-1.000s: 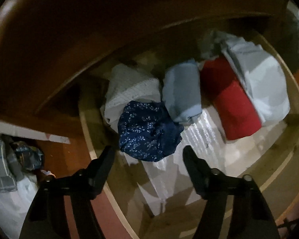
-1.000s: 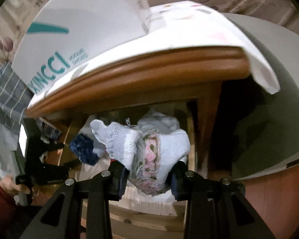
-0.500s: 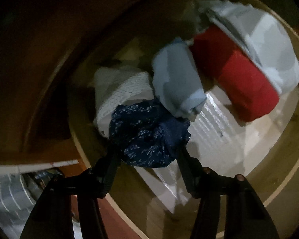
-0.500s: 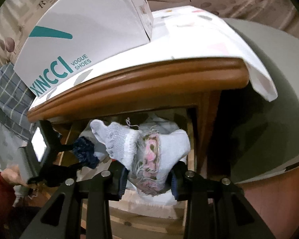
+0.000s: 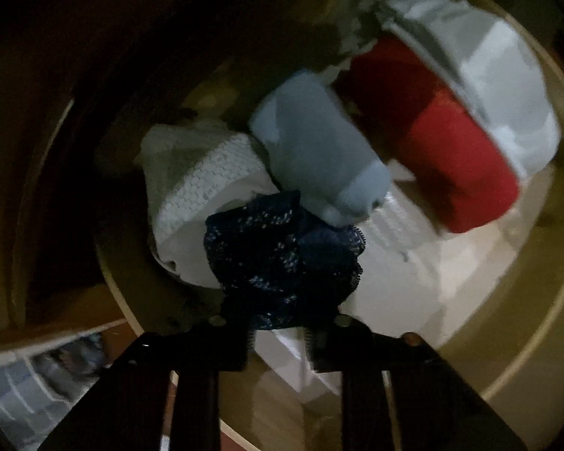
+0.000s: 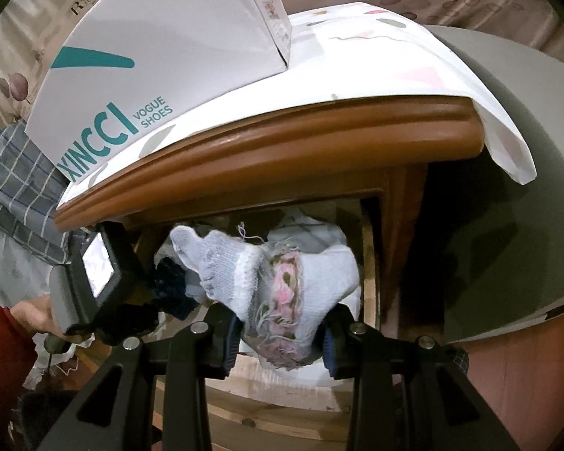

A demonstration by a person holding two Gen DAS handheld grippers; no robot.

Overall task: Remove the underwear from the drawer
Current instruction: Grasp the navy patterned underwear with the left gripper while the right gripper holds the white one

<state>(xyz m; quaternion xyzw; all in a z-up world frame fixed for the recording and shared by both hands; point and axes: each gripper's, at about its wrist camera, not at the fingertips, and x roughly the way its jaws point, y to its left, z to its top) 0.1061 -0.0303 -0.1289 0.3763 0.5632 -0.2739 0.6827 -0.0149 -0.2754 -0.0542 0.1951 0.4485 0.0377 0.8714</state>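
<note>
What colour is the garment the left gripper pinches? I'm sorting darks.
Dark navy with small white specks; clearest in the left wrist view.

You are looking into an open drawer [image 5: 515,342] lined with white paper [image 5: 413,285]. On the liner lie a white textured garment [image 5: 203,188], a dark blue patterned piece [image 5: 282,259] against it, a light blue roll [image 5: 316,150], a red roll [image 5: 451,158] and a pale grey bundle [image 5: 488,86] at the far side. Above, the wooden cabinet top [image 6: 282,143] carries a white cloth [image 6: 357,56], and a shoe box [image 6: 161,52] sits on that cloth.
</note>
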